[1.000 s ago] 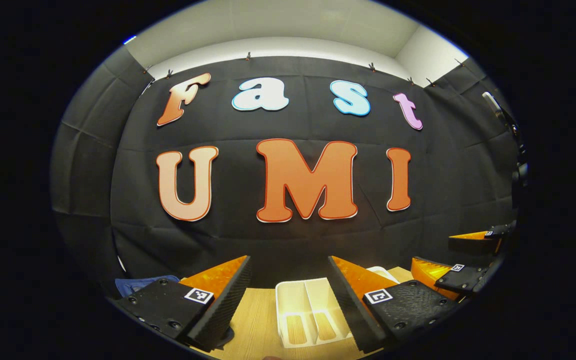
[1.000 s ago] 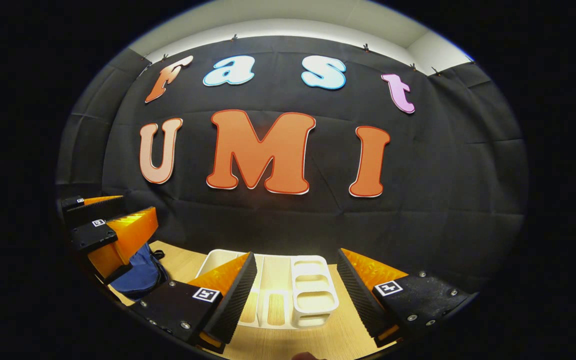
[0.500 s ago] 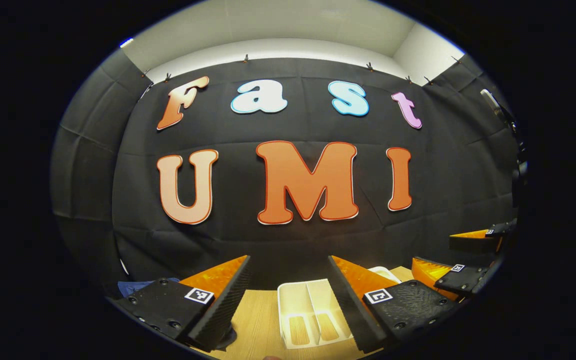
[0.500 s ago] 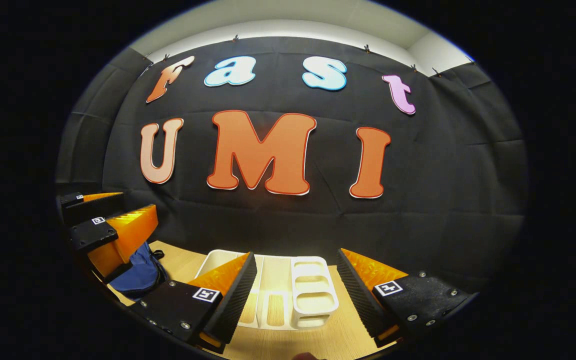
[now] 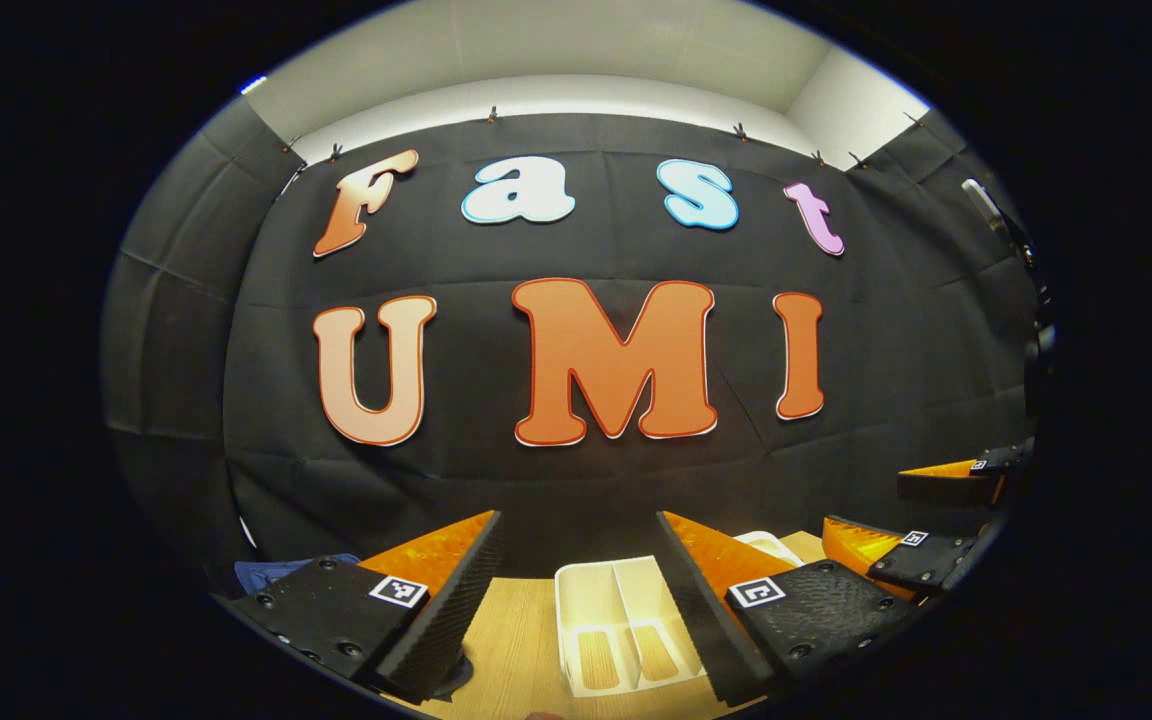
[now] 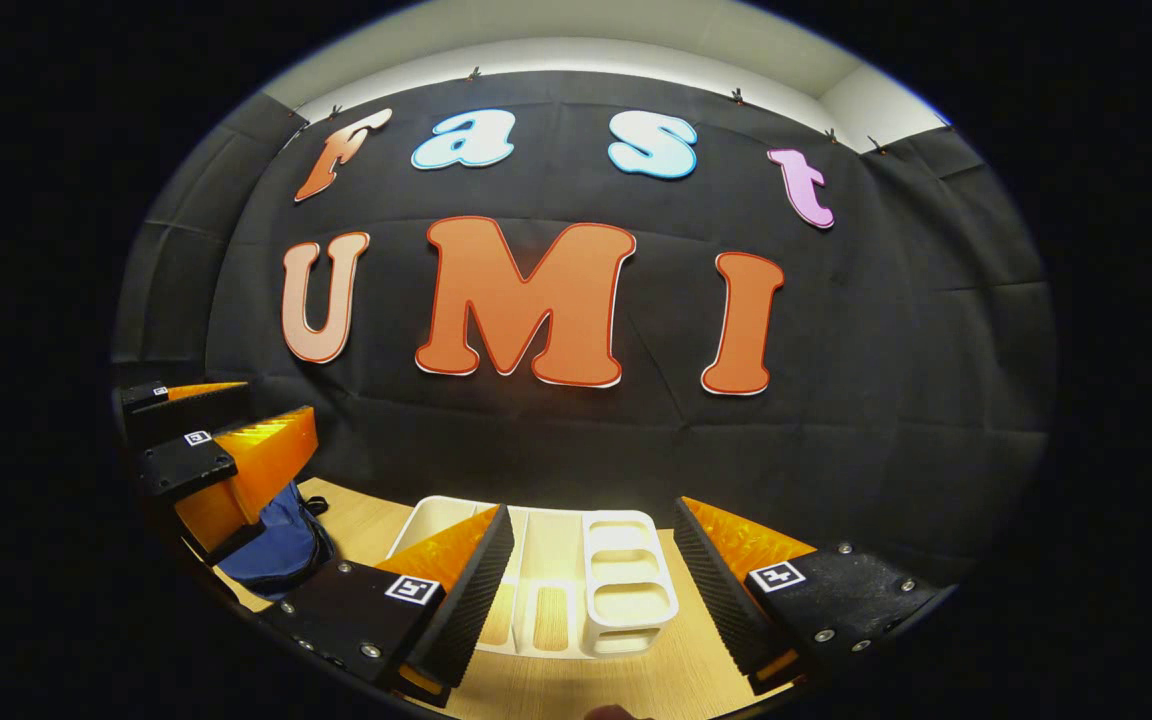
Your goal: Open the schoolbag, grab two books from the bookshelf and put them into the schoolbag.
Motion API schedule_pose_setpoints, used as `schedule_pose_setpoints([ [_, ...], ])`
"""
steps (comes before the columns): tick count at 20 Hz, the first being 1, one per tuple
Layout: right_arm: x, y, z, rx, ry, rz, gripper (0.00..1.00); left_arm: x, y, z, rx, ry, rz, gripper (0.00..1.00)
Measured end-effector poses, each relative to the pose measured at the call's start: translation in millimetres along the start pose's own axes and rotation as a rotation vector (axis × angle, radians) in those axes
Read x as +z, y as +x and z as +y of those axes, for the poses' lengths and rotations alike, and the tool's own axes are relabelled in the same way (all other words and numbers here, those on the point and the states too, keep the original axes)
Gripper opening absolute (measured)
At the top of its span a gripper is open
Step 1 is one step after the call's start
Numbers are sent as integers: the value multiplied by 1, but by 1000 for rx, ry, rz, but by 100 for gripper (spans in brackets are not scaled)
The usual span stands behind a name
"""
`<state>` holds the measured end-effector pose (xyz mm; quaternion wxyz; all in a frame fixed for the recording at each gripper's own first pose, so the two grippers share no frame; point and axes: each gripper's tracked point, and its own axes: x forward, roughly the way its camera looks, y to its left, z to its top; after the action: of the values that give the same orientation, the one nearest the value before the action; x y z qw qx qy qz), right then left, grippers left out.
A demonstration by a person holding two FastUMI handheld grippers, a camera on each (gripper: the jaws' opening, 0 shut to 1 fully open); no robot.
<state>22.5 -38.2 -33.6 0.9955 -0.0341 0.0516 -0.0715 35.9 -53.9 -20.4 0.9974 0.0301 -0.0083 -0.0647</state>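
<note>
A white slotted bookshelf (image 6: 576,585) stands on the wooden table, and I see no books in its slots; it also appears between my left fingers as the bookshelf (image 5: 616,620). The blue schoolbag (image 6: 281,545) lies to the left of it, a corner of the schoolbag (image 5: 271,570) peeking out behind my left finger. My left gripper (image 5: 576,535) is open above the table with nothing held. My right gripper (image 6: 591,520) is open too, hovering over the shelf. Each view catches the other gripper at its edge: the left gripper (image 6: 221,430) and the right gripper (image 5: 936,510).
The wooden table (image 6: 556,685) runs up to the black cloth wall. A dark stand or fixture (image 5: 1021,270) sits at the far right edge of the left gripper view.
Barely anything: both views have shifted by a few pixels, and the grippers stay open and in place.
</note>
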Motion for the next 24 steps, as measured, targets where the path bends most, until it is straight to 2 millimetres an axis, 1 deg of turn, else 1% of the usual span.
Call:
schedule_pose_setpoints([
  [4,2,2,-4,-14,-3,1,96,-2,1,4,7,-13,-2,93],
  [6,4,1,-4,-18,-8,-5,96,-1,2,5,10,-13,-3,93],
  [9,5,-1,-7,-23,-11,-8,96,-3,3,0,-3,-6,4,94],
  [10,3,-2,-7,-23,-8,-7,96,-2,3,-2,-8,-4,3,93],
  [13,3,-1,-9,-29,-7,-6,96,1,2,-5,-19,5,-3,94],
  [20,4,-2,-4,-16,-14,-10,96,3,1,-1,-9,7,-9,93],
  [24,4,-3,-2,-11,-20,-7,96,1,1,-2,-12,7,-6,94],
])
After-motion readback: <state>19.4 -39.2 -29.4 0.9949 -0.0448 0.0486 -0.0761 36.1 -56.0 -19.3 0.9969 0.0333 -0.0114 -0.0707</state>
